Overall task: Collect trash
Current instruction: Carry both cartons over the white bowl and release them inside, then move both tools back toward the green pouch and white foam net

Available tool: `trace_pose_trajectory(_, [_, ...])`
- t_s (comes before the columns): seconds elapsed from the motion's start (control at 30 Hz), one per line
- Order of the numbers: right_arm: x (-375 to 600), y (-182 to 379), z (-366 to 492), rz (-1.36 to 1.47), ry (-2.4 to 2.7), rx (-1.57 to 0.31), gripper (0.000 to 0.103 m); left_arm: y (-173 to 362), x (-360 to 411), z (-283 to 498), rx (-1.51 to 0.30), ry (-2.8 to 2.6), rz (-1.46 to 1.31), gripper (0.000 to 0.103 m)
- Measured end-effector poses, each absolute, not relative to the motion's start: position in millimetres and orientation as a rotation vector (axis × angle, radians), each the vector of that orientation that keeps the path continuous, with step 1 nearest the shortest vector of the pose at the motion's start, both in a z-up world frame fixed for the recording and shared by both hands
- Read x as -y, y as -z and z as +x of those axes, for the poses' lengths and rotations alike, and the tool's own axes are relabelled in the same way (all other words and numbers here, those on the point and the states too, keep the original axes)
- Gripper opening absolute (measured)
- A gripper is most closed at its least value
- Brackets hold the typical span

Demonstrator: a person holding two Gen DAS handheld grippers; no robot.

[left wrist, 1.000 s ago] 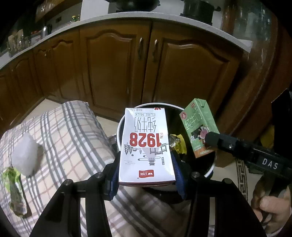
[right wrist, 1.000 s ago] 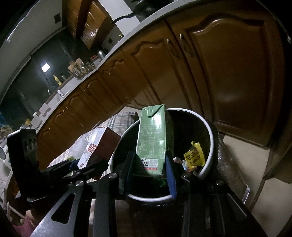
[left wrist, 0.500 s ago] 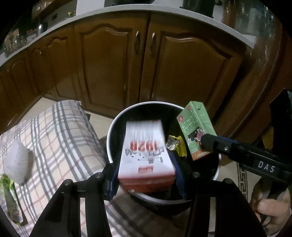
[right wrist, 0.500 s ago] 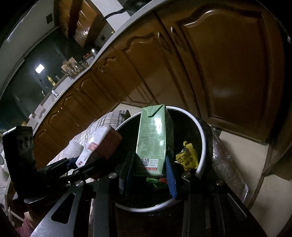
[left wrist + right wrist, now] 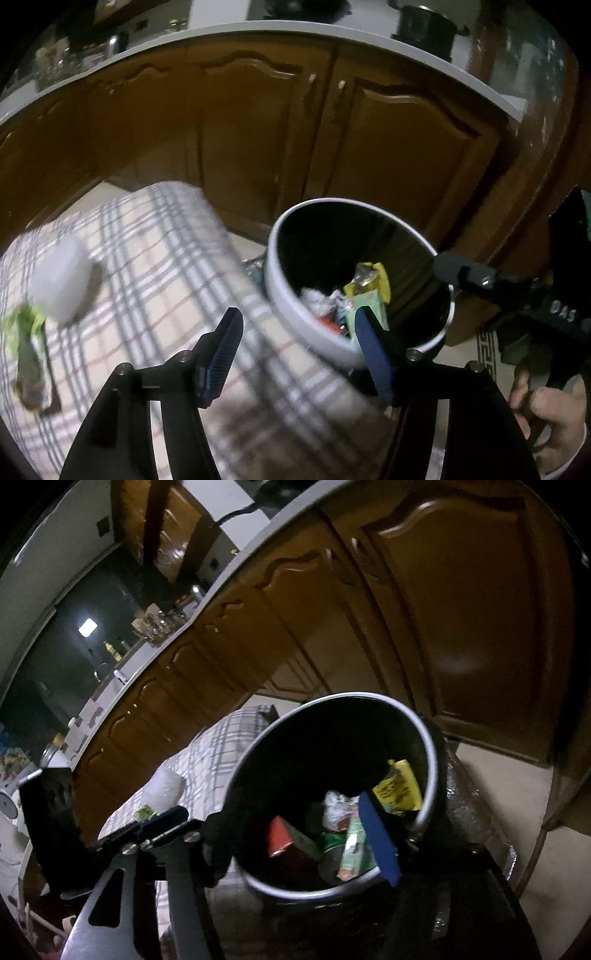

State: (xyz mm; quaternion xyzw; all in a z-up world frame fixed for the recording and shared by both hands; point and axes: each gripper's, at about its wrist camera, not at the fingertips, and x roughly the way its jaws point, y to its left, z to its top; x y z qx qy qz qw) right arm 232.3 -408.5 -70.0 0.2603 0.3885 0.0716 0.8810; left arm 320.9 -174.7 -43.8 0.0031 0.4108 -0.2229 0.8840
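A round bin with a white rim (image 5: 273, 236) (image 5: 428, 746) stands on the floor beside the table. Inside lie the green carton (image 5: 371, 306) (image 5: 354, 845), the red-and-white milk carton (image 5: 280, 836), a yellow wrapper (image 5: 373, 275) (image 5: 399, 788) and crumpled scraps. My left gripper (image 5: 295, 350) is open and empty over the table edge, left of the bin. My right gripper (image 5: 291, 834) is open and empty above the bin; it also shows in the left wrist view (image 5: 465, 275). A white paper ball (image 5: 61, 275) (image 5: 164, 786) and a green wrapper (image 5: 26, 350) lie on the checked cloth.
The table has a plaid cloth (image 5: 155, 266). Brown kitchen cabinets (image 5: 258, 129) stand close behind the bin under a white counter (image 5: 332, 35). A patterned rug edge (image 5: 484, 350) lies on the floor at right.
Both grippers have opened. The milk carton and the green carton have dropped into the bin. The left gripper has swung left, toward the table.
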Motion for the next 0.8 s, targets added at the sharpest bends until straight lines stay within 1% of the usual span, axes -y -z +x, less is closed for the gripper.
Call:
trace_pose_trajectory(0.07, [396.5,65.1,229.1,0.533,-0.169,-0.797,0.075,45.1,160.1,312.1,-0.858,0.443,-0.009,0.064])
trace_pose_trajectory(0.23, [363.6,57.8,226.3,0.507,-0.224,-0.795,0.077,44.0,124.1,291.5,-0.858,0.387,-0.049,0.067])
trace_pose_trajectory(0.57, [287.3,54.6,225.5,0.421,-0.326,-0.825,0.089,39.0,45.0,255.3,-0.853,0.240,-0.148,0.068])
trace_pose_trajectory(0.7, [263.4,62.5,227.8,0.399,-0.357,-0.846,0.090,35.5,12.9,243.5,-0.841,0.174,-0.189,0.069])
trace_pose_trajectory(0.77, [251.1,65.4,229.1,0.385,-0.361,-0.850,0.096,34.2,2.1,238.7,-0.834,0.150,-0.203,0.070])
trace_pose_trajectory(0.8, [247.2,66.5,229.6,0.382,-0.362,-0.854,0.097,34.9,-4.3,238.3,-0.831,0.132,-0.210,0.070])
